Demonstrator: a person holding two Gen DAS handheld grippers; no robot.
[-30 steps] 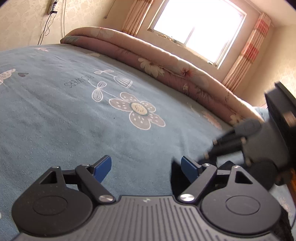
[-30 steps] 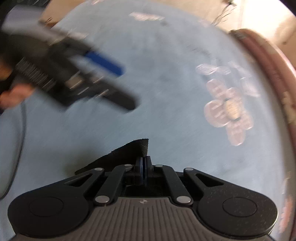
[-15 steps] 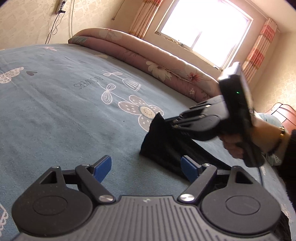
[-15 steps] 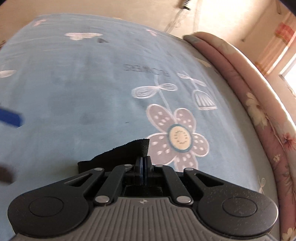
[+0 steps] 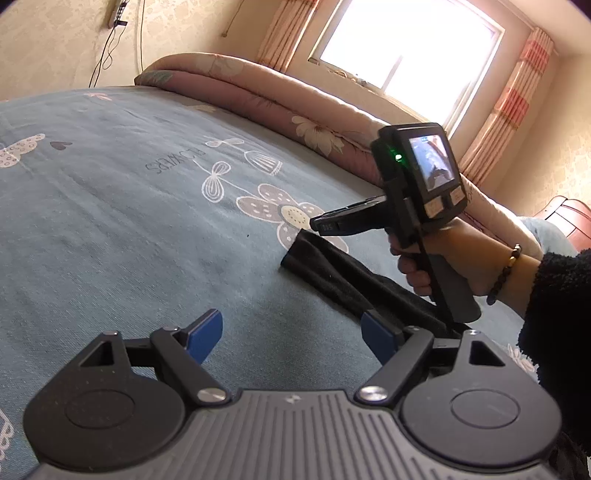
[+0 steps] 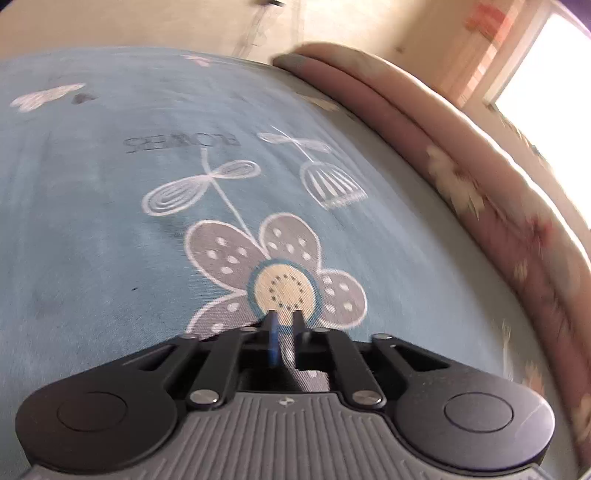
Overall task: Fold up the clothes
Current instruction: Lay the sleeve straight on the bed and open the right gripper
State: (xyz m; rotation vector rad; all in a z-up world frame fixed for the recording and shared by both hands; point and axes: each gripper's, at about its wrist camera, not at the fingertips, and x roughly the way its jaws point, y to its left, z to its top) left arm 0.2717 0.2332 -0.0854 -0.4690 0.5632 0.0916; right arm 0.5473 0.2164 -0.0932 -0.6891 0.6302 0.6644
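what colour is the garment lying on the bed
Black. The garment shows best in the left wrist view, lying on the blue flowered bedsheet.

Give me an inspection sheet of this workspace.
Surface: blue flower-print bedsheet, flat.
Job's things: black garment lying stretched on the sheet.
Clutter: nothing seen.
Grippers: left gripper open, empty; right gripper slightly parted, empty, above the garment's end.
Cables: wall cables hanging from a power strip.
Surroundings: rolled pink floral quilt, window, striped curtains.
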